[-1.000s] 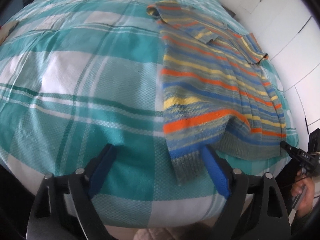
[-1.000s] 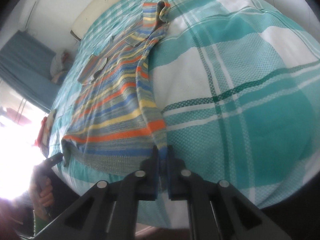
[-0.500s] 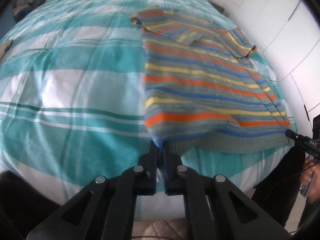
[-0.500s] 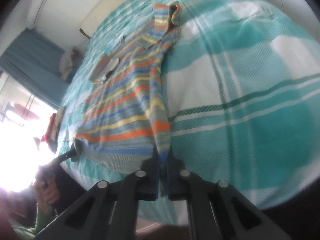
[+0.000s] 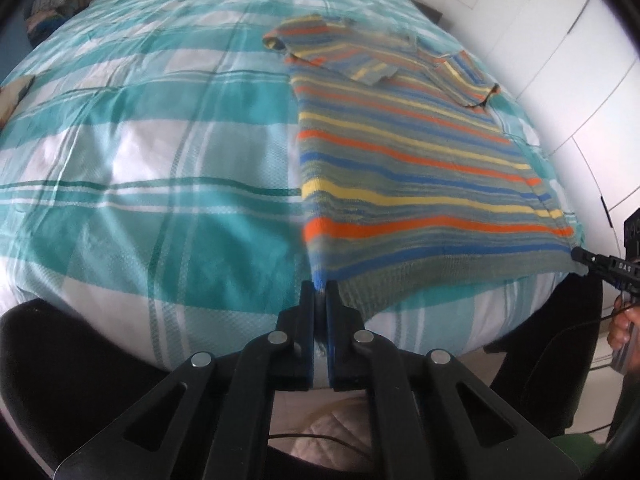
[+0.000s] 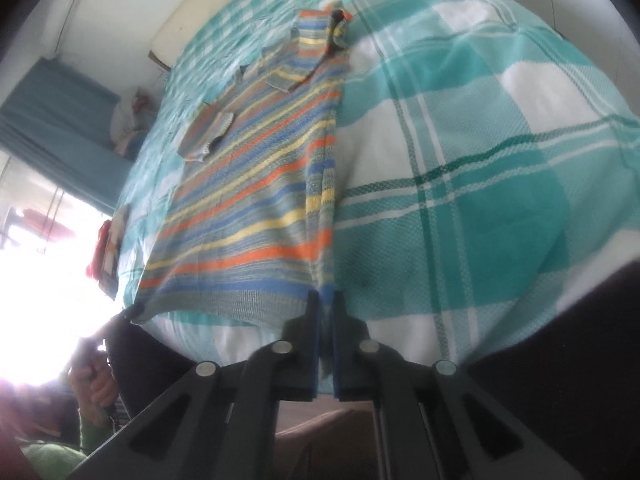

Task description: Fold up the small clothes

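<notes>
Now both claws are pinched tight on the sweater's [image 5: 404,184] hem. The left claw [image 5: 320,292] has its pads closed on the near left corner, the knit squeezed between them. The right claw [image 6: 326,300] is clamped on the opposite hem corner, also seen at the right edge of the left view [image 5: 580,256], with a hand [image 5: 622,334] behind it.

A second ago the left claw stood wide apart around the corner; its jaws have just closed on it. The hem, then slack and rumpled, now runs taut between the two corners and has come up off the bed [image 5: 132,160].

The sweater lies spread flat on the teal checked bed cover, sleeves folded in across its far end. White cupboards [image 5: 560,40] stand beyond the bed, and a blue curtain [image 6: 60,120] hangs by a bright window.
</notes>
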The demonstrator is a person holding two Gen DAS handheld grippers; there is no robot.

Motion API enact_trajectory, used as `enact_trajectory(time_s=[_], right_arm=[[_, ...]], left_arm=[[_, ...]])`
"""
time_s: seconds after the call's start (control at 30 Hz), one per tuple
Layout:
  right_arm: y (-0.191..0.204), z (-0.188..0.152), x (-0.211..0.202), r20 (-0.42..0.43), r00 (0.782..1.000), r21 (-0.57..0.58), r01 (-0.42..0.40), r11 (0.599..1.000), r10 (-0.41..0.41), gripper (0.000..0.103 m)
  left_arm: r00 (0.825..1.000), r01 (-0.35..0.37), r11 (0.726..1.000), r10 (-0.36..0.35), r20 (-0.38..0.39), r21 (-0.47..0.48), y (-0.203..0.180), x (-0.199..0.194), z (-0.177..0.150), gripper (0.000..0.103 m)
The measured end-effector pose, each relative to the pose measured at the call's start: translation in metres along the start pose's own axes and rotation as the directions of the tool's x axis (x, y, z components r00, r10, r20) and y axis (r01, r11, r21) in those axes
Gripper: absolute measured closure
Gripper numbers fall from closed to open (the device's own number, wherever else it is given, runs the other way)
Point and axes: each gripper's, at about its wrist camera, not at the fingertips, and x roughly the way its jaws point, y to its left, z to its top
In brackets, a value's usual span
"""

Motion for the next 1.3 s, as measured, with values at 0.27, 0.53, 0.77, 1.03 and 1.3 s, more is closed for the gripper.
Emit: enact_trajectory(time_s=[0.27,0.53,0.77,1.03,1.3], right_arm=[[-0.04,-0.001,0.059,-0.091,0.989,0.06,0.119,0.991,-0.113,0.099],[-0.026,0.008,0.03,-0.118,0.967,-0.063,0.218,0.974,-0.224,0.071],[0.061,0.101,-0.005,0.239,0.884,-0.474,0.467,0.746,-0.402,0.05],[0.14,0.207,0.171,0.122,0.976,-0.74,0.21,0.639,-0.18,0.038],[0.065,0.271,0.181,0.186,0.965,-0.465,0.25,0.849,-0.183,0.1]], left_arm=[[0.965,-0.243,0.963,0.252,-0.074,0.116,-0.018,0.062,-0.003,0.098],[0.895,-0.443,0.876,0.443,0.041,0.19,-0.016,0.017,0.0,0.037],[0.93,-0.275,0.961,0.268,0.251,-0.006,-0.015,-0.011,0.052,0.022],[0.95,-0.219,0.975,0.219,0.223,-0.028,-0.031,0.081,0.053,0.023],[0.951,-0.197,0.977,0.212,0.225,-0.087,-0.019,0.075,0.046,0.023]])
